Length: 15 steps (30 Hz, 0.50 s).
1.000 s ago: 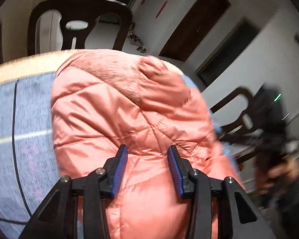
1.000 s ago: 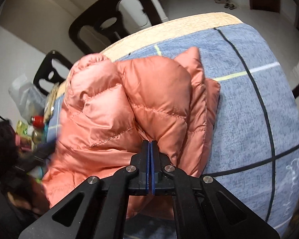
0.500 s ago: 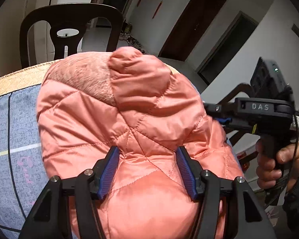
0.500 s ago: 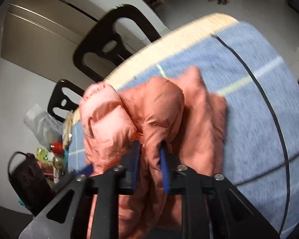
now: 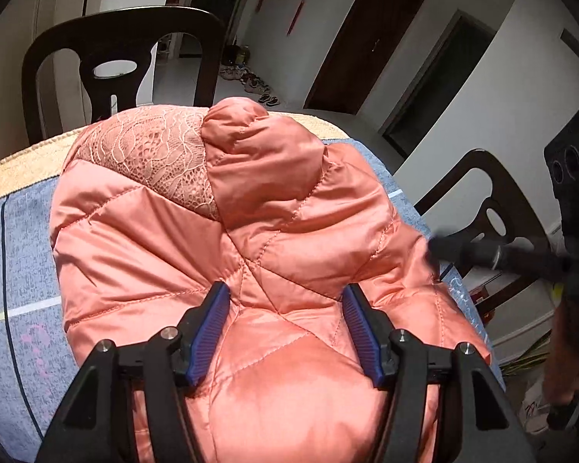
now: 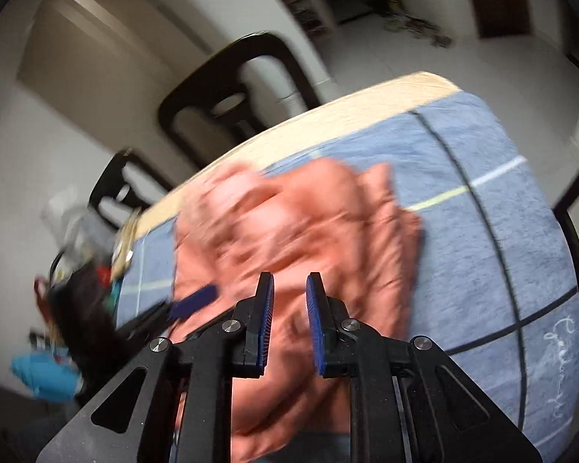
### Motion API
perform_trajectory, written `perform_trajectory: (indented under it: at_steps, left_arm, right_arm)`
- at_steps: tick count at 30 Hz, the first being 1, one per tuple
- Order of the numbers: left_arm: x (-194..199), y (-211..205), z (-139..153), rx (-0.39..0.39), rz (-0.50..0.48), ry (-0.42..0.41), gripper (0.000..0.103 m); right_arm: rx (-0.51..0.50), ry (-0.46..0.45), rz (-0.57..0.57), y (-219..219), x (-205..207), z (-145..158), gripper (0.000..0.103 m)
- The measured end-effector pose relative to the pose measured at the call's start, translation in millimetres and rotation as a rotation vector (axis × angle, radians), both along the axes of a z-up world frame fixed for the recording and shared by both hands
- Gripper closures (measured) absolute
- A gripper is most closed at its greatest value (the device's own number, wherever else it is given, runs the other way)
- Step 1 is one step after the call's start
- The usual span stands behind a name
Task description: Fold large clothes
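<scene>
In the left wrist view our left gripper point(image 5: 285, 328) hovers spread wide over the folded salmon puffer jacket point(image 5: 227, 247) on the blue tablecloth point(image 5: 19, 270); we should press the bundle flat, clear of the dark chair point(image 5: 115, 50) beyond the jacket. In the blurred right wrist view our right gripper point(image 6: 289, 318) stands parted, holding nothing, above the jacket's near edge, with clutter point(image 6: 77, 270) left of the jacket.

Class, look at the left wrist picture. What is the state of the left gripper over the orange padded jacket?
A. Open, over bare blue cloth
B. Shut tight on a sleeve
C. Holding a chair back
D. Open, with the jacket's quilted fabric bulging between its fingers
D: the left gripper shows its blue pads wide apart, with the orange padded jacket filling the gap between them, and nothing pinched.
</scene>
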State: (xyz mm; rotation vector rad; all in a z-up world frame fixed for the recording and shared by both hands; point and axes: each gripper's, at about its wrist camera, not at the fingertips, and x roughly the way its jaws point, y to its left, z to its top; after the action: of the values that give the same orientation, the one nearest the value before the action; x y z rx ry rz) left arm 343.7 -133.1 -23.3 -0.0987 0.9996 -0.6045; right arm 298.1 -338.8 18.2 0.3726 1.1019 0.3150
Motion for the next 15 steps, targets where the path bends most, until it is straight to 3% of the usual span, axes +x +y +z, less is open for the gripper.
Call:
perform_trajectory:
  at_steps: [2,3,7,11,13,15]
  left_arm:
    - [-1.0,-0.5,3.7,0.020,-0.013,0.003,0.041]
    - [-3.9,1.7,8.6,0.022,-0.025,0.009,0.043]
    - [-28.9,34.9,23.8,-0.044,-0.002,0.010,0.046]
    - [-47.1,56.2,8.2,-0.046,0.033,0.039,0.051]
    - [-49.5,47.5,1.7,0.004,0.025,0.015,0.052]
    - [-49.4,29.5,-7.0,0.111,-0.007,-0.022,0.053]
  right_arm:
    - [-0.106,0.064,0.041,14.3,2.4,-19.9,0.087]
    - [-0.135,0.090,0.040,15.0,2.9,-31.2,0.095]
    - [-0.156,0.124,-0.011,4.1,-1.0,-56.2,0.103]
    - [-0.157,0.156,-0.015,-1.4,-3.1,-78.5,0.103]
    - [-0.153,0.171,-0.021,-1.4,-0.3,-86.7,0.103]
    - [-0.177,0.171,-0.016,2.4,2.7,-94.1,0.103]
